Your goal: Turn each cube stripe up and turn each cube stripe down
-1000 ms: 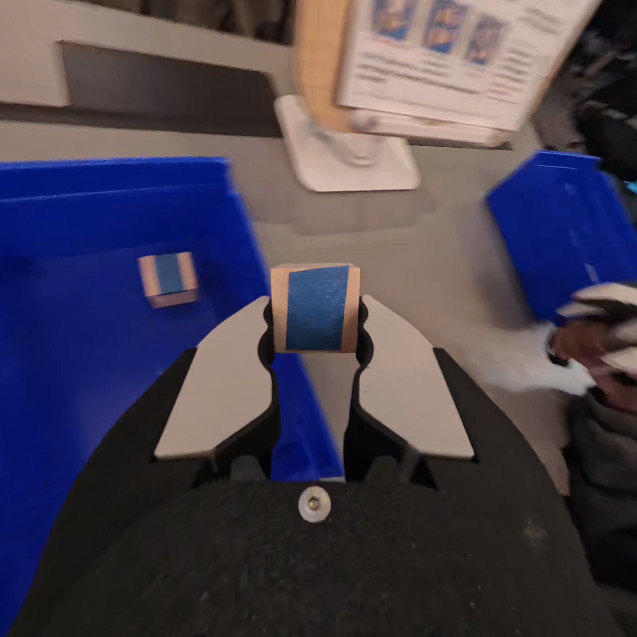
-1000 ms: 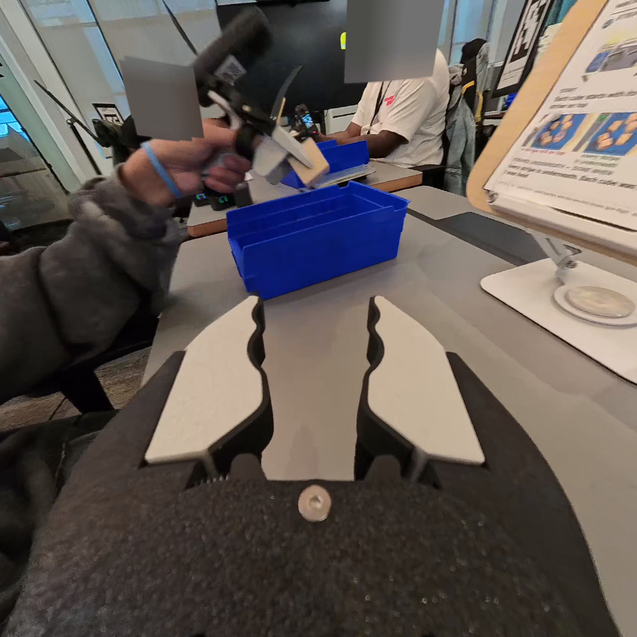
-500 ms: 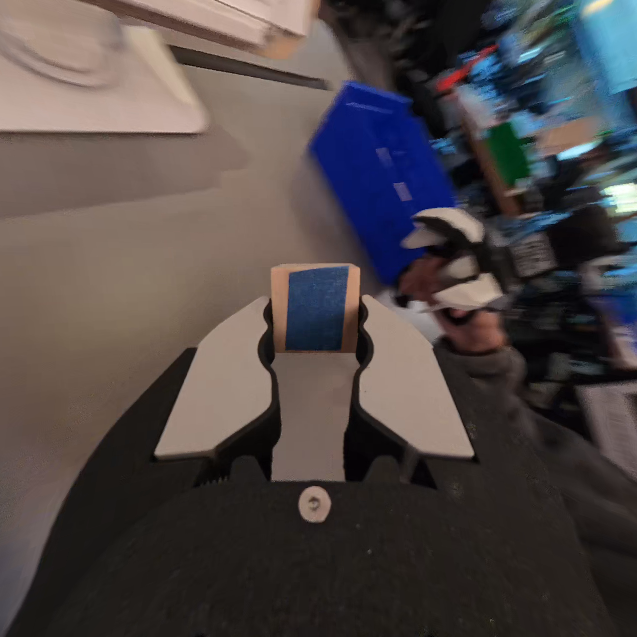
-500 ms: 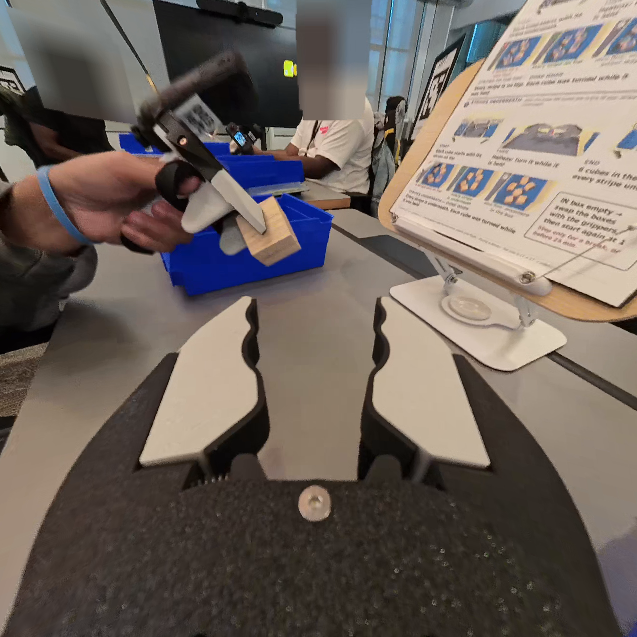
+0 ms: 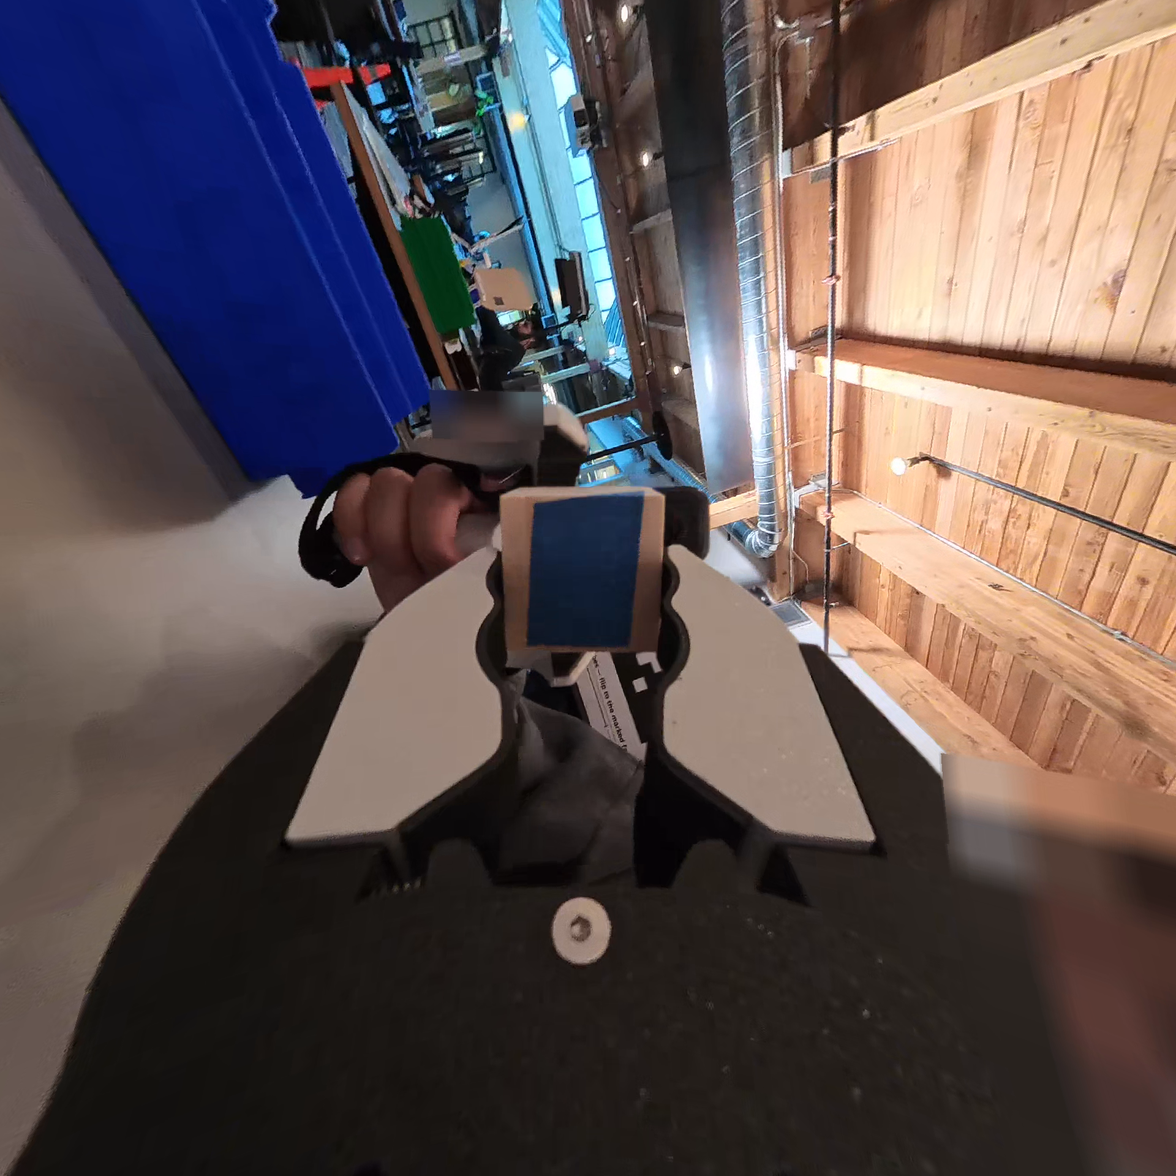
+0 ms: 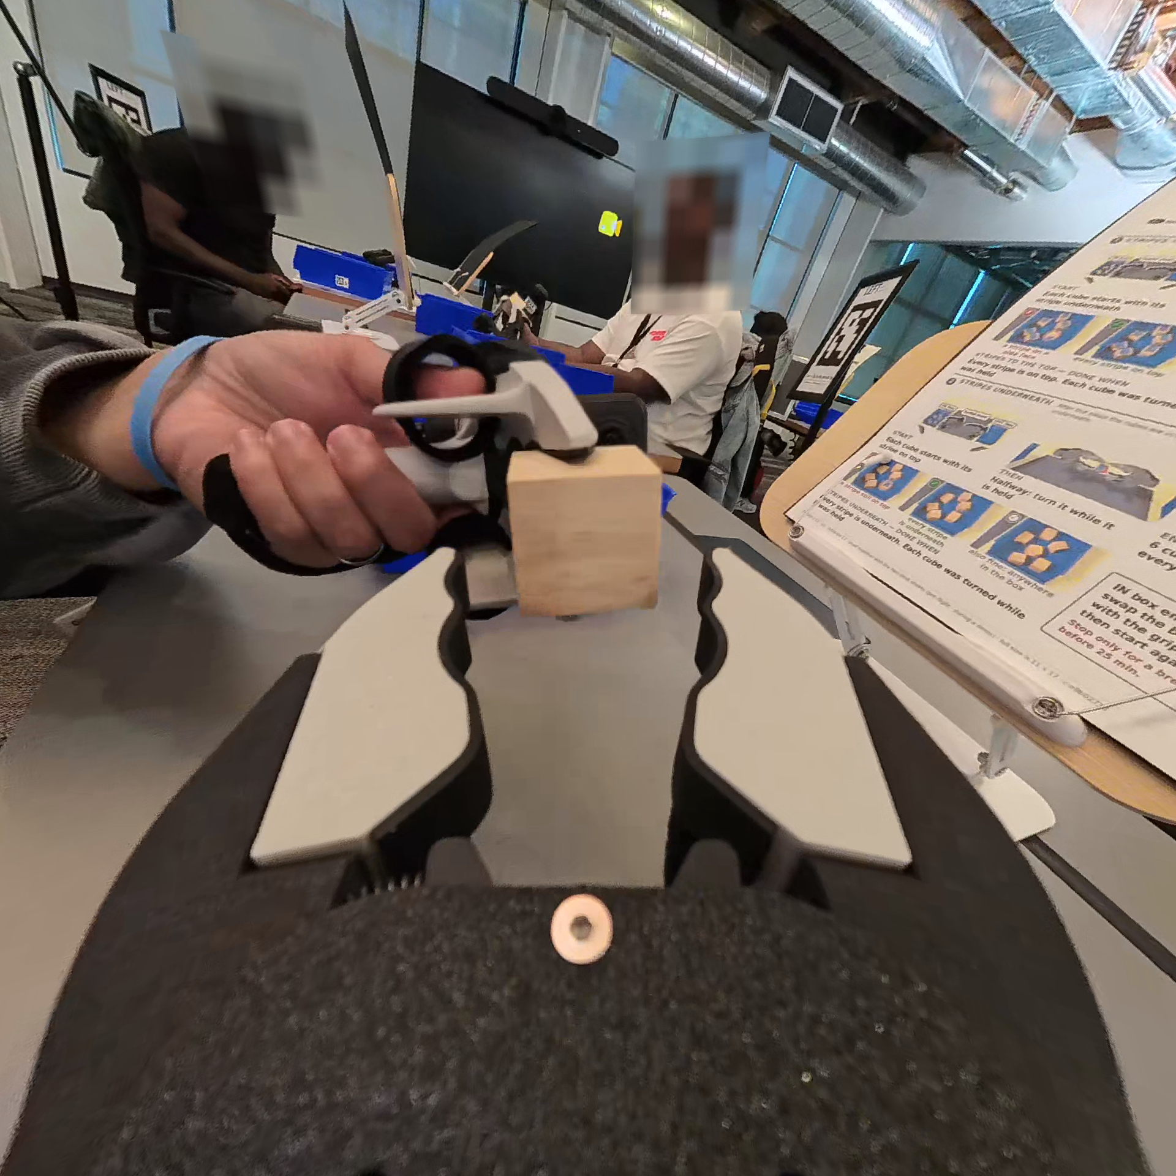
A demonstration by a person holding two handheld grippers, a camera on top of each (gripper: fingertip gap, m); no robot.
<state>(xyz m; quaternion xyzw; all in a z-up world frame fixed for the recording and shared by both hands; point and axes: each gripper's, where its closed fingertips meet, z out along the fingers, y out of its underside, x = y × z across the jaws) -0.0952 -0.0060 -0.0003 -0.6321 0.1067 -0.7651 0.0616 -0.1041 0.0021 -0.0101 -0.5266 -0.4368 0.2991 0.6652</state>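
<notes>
Two grippers faced each other over the grey table (image 6: 159, 668). Nearest in the right wrist view, the right gripper (image 6: 582, 611) stood released, its grey fingers (image 6: 382, 725) spread wide with bare tabletop between them. Just beyond its tips hung the wooden cube (image 6: 584, 531), plain faces toward it, pinched top and bottom by the left gripper (image 6: 541, 503), which was rolled onto its side. The person's left hand (image 6: 286, 439) wrapped the handle palm-up, one finger through the black trigger ring, a blue band at the wrist and a grey sleeve behind.

In the left wrist view the left gripper (image 5: 582, 573) was clenched on the cube (image 5: 582, 566), blue stripe facing the camera. Past it the right hand (image 5: 401, 534) gripped its own tool, with a blue bin (image 5: 203, 210) farther off. To the right of the open claw stood a tilted instruction board (image 6: 993, 509).
</notes>
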